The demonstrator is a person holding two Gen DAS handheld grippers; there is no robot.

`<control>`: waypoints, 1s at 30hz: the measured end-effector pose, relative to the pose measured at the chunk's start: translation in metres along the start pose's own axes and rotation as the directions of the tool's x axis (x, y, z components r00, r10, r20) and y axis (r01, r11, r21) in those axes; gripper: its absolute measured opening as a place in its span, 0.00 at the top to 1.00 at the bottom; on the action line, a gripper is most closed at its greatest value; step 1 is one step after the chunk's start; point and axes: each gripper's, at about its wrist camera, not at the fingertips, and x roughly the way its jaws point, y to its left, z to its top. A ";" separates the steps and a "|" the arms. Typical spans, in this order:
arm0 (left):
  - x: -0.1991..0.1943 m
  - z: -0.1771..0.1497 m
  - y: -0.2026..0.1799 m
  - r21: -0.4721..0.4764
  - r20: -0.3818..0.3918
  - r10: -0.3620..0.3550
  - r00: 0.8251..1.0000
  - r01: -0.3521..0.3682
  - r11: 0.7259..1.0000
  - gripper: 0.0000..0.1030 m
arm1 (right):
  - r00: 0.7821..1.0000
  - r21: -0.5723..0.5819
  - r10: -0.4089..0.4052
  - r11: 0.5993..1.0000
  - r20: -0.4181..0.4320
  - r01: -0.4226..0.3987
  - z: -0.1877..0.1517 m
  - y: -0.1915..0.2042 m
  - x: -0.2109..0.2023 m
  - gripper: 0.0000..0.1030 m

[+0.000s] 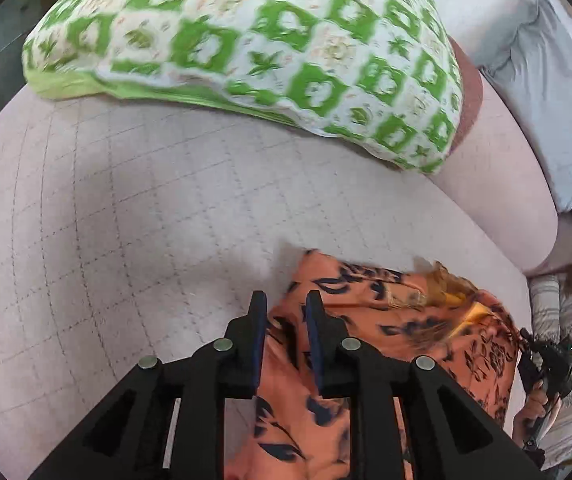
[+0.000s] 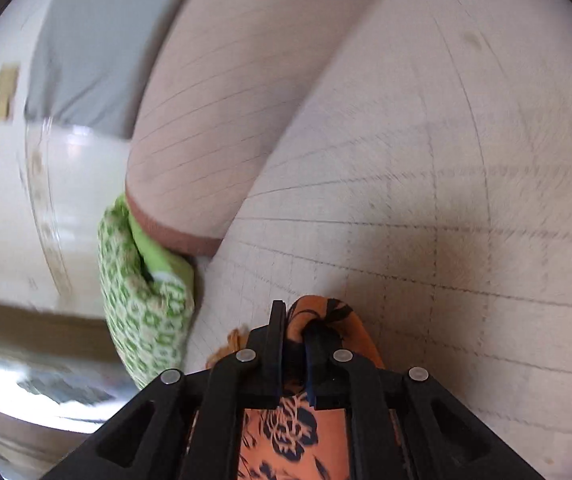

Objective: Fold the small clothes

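Observation:
An orange garment with a dark floral print (image 1: 389, 336) lies bunched on the pale quilted sofa seat (image 1: 126, 216). My left gripper (image 1: 286, 300) hangs over its left edge with the jaws a little apart; cloth runs between them, but whether they pinch it is unclear. My right gripper (image 2: 295, 322) is shut on a fold of the same orange garment (image 2: 297, 432), which bunches up between the fingertips. The right gripper and the hand holding it also show at the far right of the left wrist view (image 1: 545, 364).
A green-and-white patterned cushion (image 1: 254, 48) lies at the back of the seat; it also shows in the right wrist view (image 2: 142, 300). A pale sofa backrest (image 2: 222, 112) with brown trim rises behind. Grey cloth (image 1: 545, 92) lies beyond it.

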 end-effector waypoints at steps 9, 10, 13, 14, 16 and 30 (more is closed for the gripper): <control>-0.100 -0.096 -0.027 -0.055 0.301 0.070 0.951 -0.056 0.997 0.43 | 0.942 0.021 0.185 0.980 0.280 -0.199 -0.037 -0.018 -0.100 0.10; -0.100 -0.108 -0.040 -0.043 0.293 0.092 0.952 -0.083 0.996 0.41 | 0.943 -0.011 0.163 0.986 0.290 -0.167 -0.045 -0.009 -0.110 0.10; -0.080 -0.149 -0.078 0.009 0.286 0.115 0.951 -0.122 0.992 0.36 | 0.986 -0.174 0.062 0.984 0.158 -0.034 -0.071 0.032 -0.096 0.14; -0.067 -0.160 -0.088 0.032 0.281 0.130 0.951 -0.145 0.989 0.33 | 0.994 -0.247 0.005 0.969 0.109 0.022 -0.088 0.049 -0.082 0.20; -0.043 -0.177 -0.095 0.054 0.233 0.214 0.949 -0.232 0.971 0.32 | 0.994 -0.407 -0.113 0.908 -0.006 0.101 -0.125 0.083 -0.044 0.27; -0.035 -0.169 -0.056 0.035 0.168 0.214 0.962 -0.222 0.974 0.29 | 0.892 -0.845 -0.414 0.529 -0.179 0.076 -0.266 0.198 0.200 0.35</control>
